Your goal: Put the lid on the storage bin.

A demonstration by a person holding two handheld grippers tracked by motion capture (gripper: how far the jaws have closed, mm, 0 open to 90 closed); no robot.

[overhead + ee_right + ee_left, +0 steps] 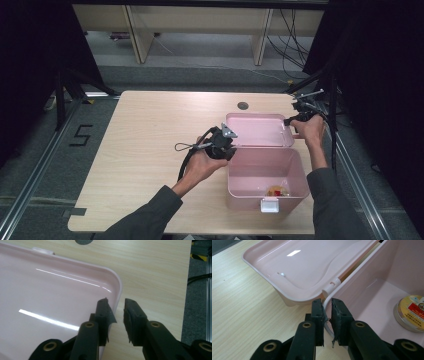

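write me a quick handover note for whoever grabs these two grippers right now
Left gripper: jaws shut on the rim of the pink box at its back left corner, steadying it.
Right gripper: jaws open, astride the edge of the lid at a corner, not clamped.
Box sits at the table's right side, lid swung fully open and lying flat behind it. A round tin lies inside.
Done: box opened. Left: probably closing the lid or taking the tin out; I cannot tell which.
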